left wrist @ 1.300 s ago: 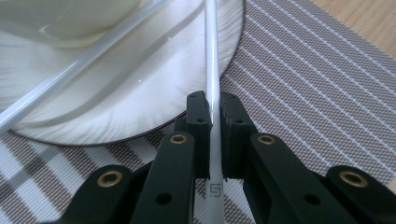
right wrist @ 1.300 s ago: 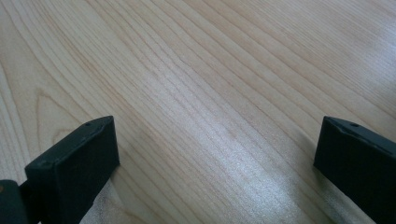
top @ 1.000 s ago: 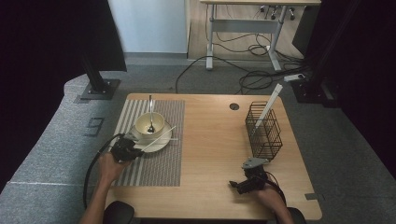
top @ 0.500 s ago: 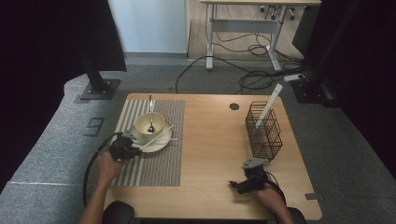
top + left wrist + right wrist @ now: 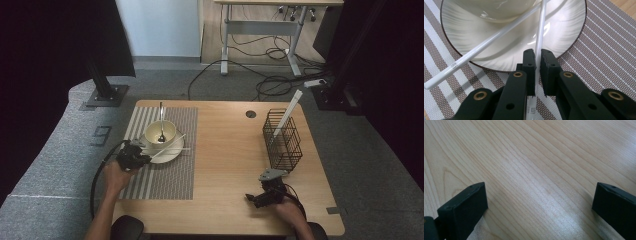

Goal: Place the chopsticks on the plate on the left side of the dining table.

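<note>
Nearest the person, the right gripper (image 5: 251, 198) is lying low over the bare front of the table (image 5: 225, 165), held by the right hand (image 5: 287, 210). In the right gripper view its jaws are standing wide apart, with nothing but wood grain between them.

Across on the left, the left hand (image 5: 116, 176) is holding the left gripper (image 5: 142, 150) at the near edge of the plate (image 5: 170, 152). Its jaws are pressing together on a white chopstick (image 5: 539, 42), pinching it just where the stick is crossing the plate's rim (the left gripper view shows the pads tight on both sides of it). The chopstick is running from the mat (image 5: 165, 175), up between the jaws and over the plate toward the bowl (image 5: 160, 132). A second chopstick (image 5: 486, 45) is lying slantwise across the plate beside it, its near end resting out on the mat; the two are crossing close to the foot of the bowl.

The bowl is sitting on the plate, and a spoon (image 5: 161, 122) is leaning in it with its handle pointing away from the person. The plate is resting on the striped mat, which is covering the left part of the table.

Farther off, on the right side, a black wire basket (image 5: 282, 140) is standing upright with a white stick (image 5: 290, 107) tilting out of its top. Beyond the table, cables are trailing over the grey floor.
</note>
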`<state>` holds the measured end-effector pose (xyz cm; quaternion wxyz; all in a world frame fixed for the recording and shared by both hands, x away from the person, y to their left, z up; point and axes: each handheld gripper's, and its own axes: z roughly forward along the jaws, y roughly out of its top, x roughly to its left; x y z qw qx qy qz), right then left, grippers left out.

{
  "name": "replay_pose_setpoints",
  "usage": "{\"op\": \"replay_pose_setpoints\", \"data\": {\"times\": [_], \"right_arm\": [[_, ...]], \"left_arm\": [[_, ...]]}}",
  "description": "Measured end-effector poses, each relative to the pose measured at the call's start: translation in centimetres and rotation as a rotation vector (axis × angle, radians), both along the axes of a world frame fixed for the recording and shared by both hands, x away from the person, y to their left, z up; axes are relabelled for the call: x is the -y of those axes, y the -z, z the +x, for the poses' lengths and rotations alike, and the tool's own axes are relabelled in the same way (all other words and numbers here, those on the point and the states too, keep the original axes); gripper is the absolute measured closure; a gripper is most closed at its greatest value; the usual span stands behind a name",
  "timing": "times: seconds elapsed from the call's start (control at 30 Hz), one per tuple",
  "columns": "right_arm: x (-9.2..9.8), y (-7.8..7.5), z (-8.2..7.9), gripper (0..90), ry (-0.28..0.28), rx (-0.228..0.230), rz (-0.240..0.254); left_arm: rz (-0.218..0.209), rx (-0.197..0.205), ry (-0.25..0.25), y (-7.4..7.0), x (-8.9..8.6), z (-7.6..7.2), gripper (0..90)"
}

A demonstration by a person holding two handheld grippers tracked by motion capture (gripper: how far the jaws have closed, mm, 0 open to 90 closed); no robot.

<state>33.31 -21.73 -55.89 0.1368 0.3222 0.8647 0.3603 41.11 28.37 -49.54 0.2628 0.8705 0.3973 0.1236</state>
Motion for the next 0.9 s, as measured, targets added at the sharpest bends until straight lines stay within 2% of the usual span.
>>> {"op": "replay_pose_setpoints", "data": {"times": [0.27,0.57,0.9], "right_arm": [[0.00,0.00,0.00,0.0,0.000,0.000,0.000],[0.00,0.00,0.00,0.0,0.000,0.000,0.000],[0.00,0.00,0.00,0.0,0.000,0.000,0.000]], "left_arm": [[0.013,0.018,-0.032,0.04,-0.02,0.46,80.8],[0.031,0.030,-0.082,0.29,-0.62,0.74,73.6],[0.048,0.073,-0.166,0.39,-0.76,0.85,55.4]]}}
